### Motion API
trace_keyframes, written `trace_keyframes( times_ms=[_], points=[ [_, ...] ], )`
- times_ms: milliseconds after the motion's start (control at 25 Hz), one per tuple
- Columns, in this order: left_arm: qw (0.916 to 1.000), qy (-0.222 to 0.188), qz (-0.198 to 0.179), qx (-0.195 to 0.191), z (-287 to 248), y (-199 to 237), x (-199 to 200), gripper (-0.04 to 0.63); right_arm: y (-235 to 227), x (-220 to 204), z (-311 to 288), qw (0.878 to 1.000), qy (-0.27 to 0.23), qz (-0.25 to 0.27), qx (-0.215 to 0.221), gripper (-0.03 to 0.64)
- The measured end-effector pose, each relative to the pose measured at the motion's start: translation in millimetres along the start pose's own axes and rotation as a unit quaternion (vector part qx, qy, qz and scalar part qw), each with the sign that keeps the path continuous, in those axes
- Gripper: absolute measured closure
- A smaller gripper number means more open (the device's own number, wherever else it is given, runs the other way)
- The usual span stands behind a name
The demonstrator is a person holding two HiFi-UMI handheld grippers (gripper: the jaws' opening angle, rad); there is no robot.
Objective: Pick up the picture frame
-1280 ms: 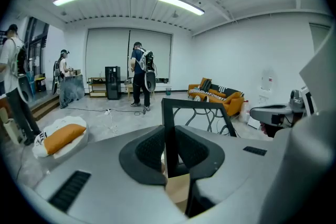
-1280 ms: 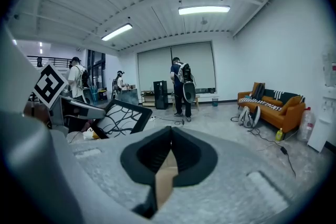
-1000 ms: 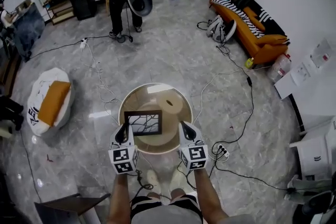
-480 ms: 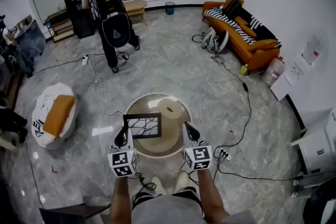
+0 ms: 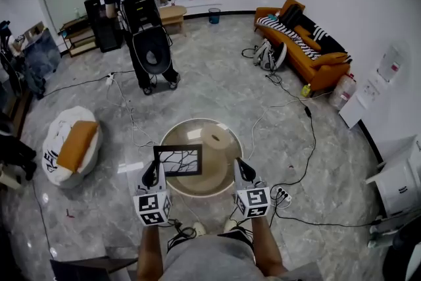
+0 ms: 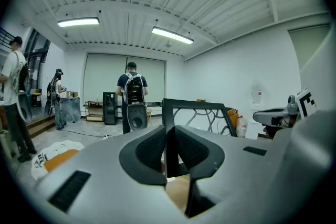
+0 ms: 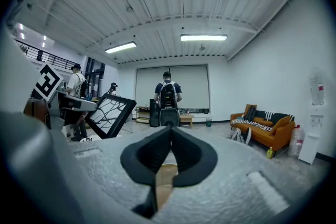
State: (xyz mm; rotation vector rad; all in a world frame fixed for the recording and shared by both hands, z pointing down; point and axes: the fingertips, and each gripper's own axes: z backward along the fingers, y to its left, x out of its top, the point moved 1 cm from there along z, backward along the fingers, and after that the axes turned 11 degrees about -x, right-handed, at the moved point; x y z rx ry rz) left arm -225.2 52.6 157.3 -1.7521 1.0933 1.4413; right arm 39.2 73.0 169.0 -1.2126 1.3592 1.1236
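A black picture frame (image 5: 179, 160) with a branch pattern hangs above the round wooden table (image 5: 227, 186). My left gripper (image 5: 152, 172) is shut on the frame's left edge. In the left gripper view the frame (image 6: 198, 112) stands upright, with its near bar pinched between the dark pads (image 6: 149, 152). My right gripper (image 5: 243, 170) is beside the frame's right side and apart from it, jaws shut with nothing between them. In the right gripper view the frame (image 7: 110, 115) appears tilted at the left, well clear of the right gripper (image 7: 170, 132).
A pale roll (image 5: 216, 137) stands on the table. Cables (image 5: 289, 141) and a power strip (image 5: 280, 193) lie on the floor to the right. A white beanbag with an orange cushion (image 5: 69, 145) is at the left. A person with a backpack (image 5: 141, 10) stands far off, near an orange sofa (image 5: 306, 43).
Both grippers have risen, the left one carrying the frame up off the table. The person with the backpack has walked farther away.
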Motion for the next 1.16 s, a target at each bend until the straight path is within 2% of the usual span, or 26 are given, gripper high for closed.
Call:
trace_keyframes(
  times_ms=[1160],
  points=[
    [0.9999,0.004,0.000,-0.016,-1.1,4.2,-3.1,0.520,21.9,2.6,-5.0,1.000,0.003,0.008,0.010,0.618]
  ],
)
